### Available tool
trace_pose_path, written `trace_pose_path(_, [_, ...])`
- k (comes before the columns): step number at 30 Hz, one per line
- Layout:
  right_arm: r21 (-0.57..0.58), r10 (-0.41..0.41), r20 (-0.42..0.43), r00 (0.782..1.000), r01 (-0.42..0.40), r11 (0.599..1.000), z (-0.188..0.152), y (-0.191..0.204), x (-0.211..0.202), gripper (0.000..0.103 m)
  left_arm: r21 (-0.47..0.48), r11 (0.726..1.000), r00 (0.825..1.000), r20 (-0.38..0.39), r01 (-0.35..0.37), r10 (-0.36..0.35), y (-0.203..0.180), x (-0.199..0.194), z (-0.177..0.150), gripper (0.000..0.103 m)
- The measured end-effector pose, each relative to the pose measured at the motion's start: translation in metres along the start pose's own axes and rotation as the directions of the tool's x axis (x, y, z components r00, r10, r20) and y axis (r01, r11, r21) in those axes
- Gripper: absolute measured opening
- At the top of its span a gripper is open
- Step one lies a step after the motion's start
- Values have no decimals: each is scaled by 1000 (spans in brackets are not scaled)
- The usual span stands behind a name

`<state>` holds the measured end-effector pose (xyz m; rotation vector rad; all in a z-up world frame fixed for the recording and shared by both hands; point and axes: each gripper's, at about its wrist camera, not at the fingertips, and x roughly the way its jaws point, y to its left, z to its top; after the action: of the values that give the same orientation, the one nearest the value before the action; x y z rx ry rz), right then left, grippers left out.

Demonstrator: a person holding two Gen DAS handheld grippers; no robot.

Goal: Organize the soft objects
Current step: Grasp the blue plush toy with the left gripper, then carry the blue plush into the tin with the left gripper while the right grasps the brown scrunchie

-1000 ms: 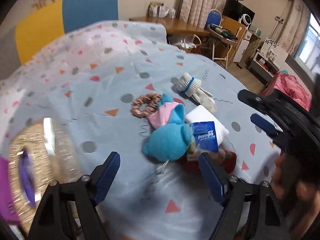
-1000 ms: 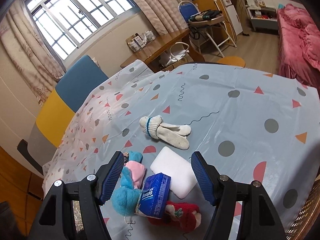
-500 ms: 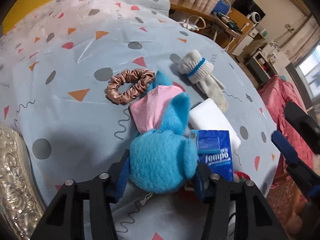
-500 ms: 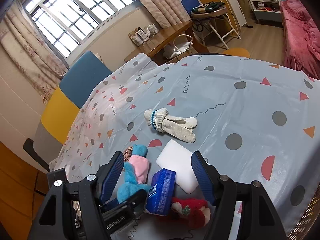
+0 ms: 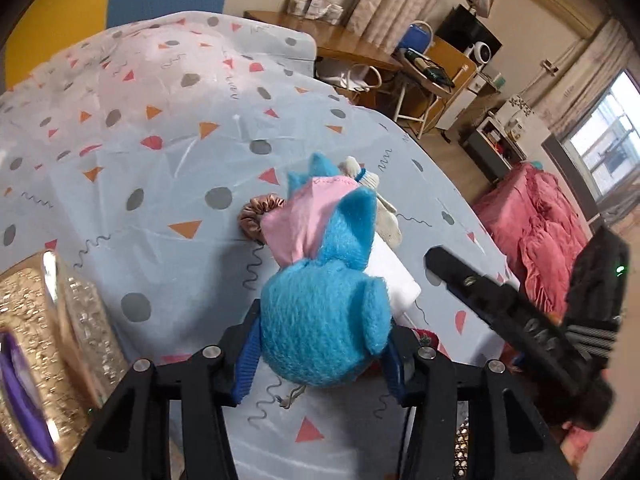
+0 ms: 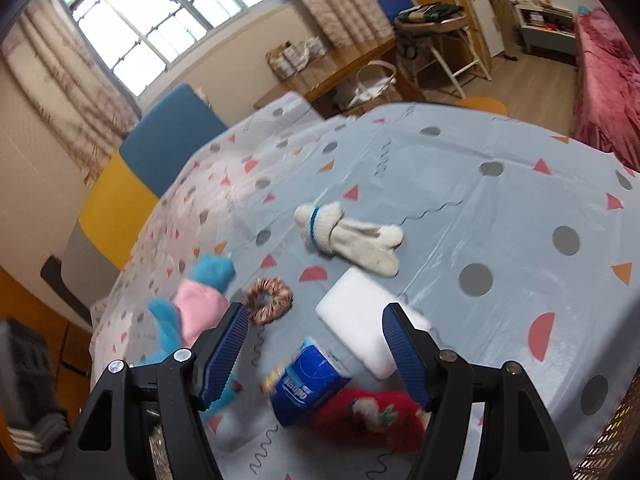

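The left tool [image 5: 320, 344] is gripping a blue plush toy [image 5: 326, 312] in a pink dress, its pads pressing both sides, apparently lifted above the patterned tabletop [image 5: 160, 200]. The right tool [image 6: 314, 350] is hanging half open and holding nothing, over a blue tissue pack [image 6: 306, 386], white sponge [image 6: 362, 316] and red plush [image 6: 368, 414].

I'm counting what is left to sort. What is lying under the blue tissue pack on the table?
One end of the blue tissue pack rests on the red plush toy; the rest sits on the tablecloth. Anything directly beneath the pack is covered.
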<state>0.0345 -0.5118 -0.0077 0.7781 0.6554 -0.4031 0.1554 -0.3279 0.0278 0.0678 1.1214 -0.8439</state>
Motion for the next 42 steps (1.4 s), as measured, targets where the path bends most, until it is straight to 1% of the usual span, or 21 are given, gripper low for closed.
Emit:
trace_pose_path(4, [-45, -6, -48, 999, 4, 999, -2, 9, 9, 71, -26, 1000, 998, 67, -14, 16, 10, -24, 9, 52])
trace_pose_path(6, [-70, -9, -76, 997, 3, 998, -1, 16, 16, 71, -50, 999, 996, 87, -14, 19, 17, -31, 14, 52])
trace_pose_path(9, [-116, -13, -115, 993, 0, 993, 5, 28, 28, 71, -93, 995, 993, 108, -45, 55, 29, -42, 26, 52])
trace_pose_path(11, [-169, -25, -145, 989, 0, 986, 9, 42, 41, 71, -122, 991, 990, 128, -52, 68, 38, -51, 31, 52])
trace_pose_path(17, [-354, -103, -240, 965, 12, 935, 14, 79, 100, 71, -209, 974, 974, 188, -85, 126, 72, -85, 40, 53])
trace_pose_path(19, [-393, -114, -253, 961, 6, 920, 13, 87, 118, 71, -240, 966, 968, 203, -97, 148, 86, -97, 40, 53])
trace_pose_path(21, [-416, -136, -245, 960, 23, 909, 14, 92, 132, 71, -262, 959, 961, 218, -110, 169, 97, -108, 40, 53])
trace_pose_path(27, [-451, -178, -246, 953, 50, 891, 16, 99, 165, 71, -329, 934, 935, 266, -141, 235, 138, -154, 30, 53])
trace_pose_path(31, [-470, -181, -260, 948, 40, 882, 13, 102, 174, 71, -395, 904, 912, 290, -162, 290, 171, -186, 16, 53])
trace_pose_path(33, [-496, -195, -270, 943, 37, 868, 7, 104, 178, 71, -420, 893, 903, 304, -160, 305, 184, -202, 7, 53])
trace_pose_path(36, [-526, -213, -303, 929, 24, 850, -4, 105, 185, 71, -462, 869, 881, 321, -175, 348, 207, -229, -16, 53])
trace_pose_path(37, [-555, -227, -287, 931, 32, 832, -8, 107, 185, 71, -486, 854, 868, 324, -188, 376, 219, -239, -27, 54])
trace_pose_path(39, [-590, -248, -275, 929, 41, 807, -14, 110, 186, 71, -526, 825, 851, 320, -205, 416, 238, -252, -48, 54])
trace_pose_path(40, [-604, -254, -268, 929, 43, 796, -16, 112, 186, 71, -555, 806, 846, 312, -208, 433, 250, -258, -61, 54])
trace_pose_path(42, [-633, -270, -252, 929, 52, 772, -21, 114, 186, 70, -611, 757, 834, 276, -232, 478, 274, -267, -90, 54])
